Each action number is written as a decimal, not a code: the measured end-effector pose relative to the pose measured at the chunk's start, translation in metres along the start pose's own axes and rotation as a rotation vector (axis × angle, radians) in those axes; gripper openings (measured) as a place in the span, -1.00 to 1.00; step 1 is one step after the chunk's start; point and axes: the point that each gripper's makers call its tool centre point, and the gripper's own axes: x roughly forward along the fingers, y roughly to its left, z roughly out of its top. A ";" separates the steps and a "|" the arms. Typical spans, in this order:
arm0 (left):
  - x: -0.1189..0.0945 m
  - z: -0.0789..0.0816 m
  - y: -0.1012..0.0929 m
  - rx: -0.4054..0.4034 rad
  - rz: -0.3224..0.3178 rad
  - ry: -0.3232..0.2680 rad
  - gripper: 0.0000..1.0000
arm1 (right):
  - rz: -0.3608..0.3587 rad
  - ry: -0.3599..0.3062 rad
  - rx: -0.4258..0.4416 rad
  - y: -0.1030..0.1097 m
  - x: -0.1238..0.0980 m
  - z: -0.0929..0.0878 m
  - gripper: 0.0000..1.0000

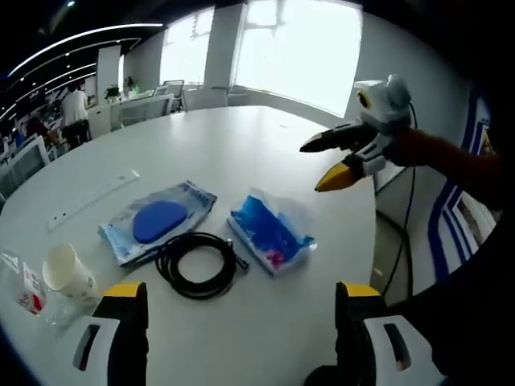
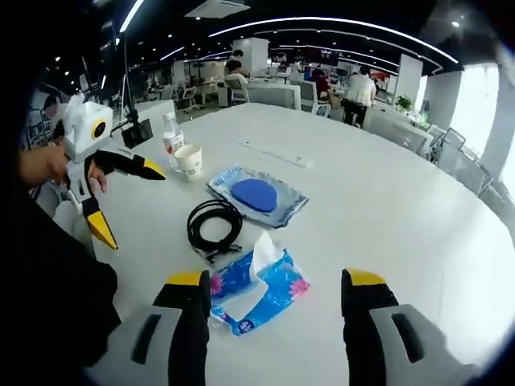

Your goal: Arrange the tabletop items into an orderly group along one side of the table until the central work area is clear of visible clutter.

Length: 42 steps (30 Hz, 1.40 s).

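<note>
room: open-plan office | worktop (image 1: 241,137): large, round, white | windows (image 1: 298,48): bright daylight beyond it | ceiling light strips (image 2: 338,28): long, curved, lit | desks (image 2: 273,92) and white partitions behind | people (image 2: 360,87) seated far off

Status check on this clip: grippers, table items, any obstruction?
Left gripper and right gripper open, empty. Blue tissue pack, coiled black cable, bagged blue pad, paper cup ungrouped. Nothing blocking.
</note>
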 end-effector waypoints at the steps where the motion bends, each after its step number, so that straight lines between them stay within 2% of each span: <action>1: 0.003 0.000 -0.005 0.006 -0.010 0.003 0.93 | 0.019 0.007 -0.033 -0.002 0.003 -0.002 0.18; 4: 0.012 -0.002 -0.018 0.016 -0.028 0.022 0.93 | 0.082 0.031 -0.084 -0.002 0.010 -0.006 0.11; 8: 0.024 0.000 -0.033 0.036 -0.050 0.023 0.86 | 0.126 0.054 -0.162 -0.008 0.020 -0.009 0.07; 14: 0.040 0.003 -0.049 0.084 -0.098 0.020 0.53 | 0.212 0.086 -0.259 -0.011 0.034 -0.016 0.00; 18: 0.051 0.006 -0.055 0.104 -0.130 0.015 0.19 | 0.280 0.100 -0.316 -0.009 0.042 -0.021 -0.07; 23: 0.063 0.007 -0.062 0.157 -0.172 0.025 -0.05 | 0.361 0.097 -0.365 -0.006 0.050 -0.020 -0.17; 26: 0.066 0.011 -0.068 0.194 -0.194 0.026 -0.19 | 0.405 0.104 -0.384 -0.006 0.056 -0.022 -0.24; 31: 0.075 0.010 -0.078 0.239 -0.253 0.040 -0.38 | 0.431 0.129 -0.431 -0.013 0.070 -0.028 -0.36; 36: 0.089 0.002 -0.085 0.323 -0.290 0.091 -0.55 | 0.452 0.160 -0.408 -0.016 0.082 -0.036 -0.41; 42: 0.101 -0.002 -0.086 0.356 -0.304 0.118 -0.62 | 0.486 0.151 -0.402 -0.013 0.088 -0.036 -0.57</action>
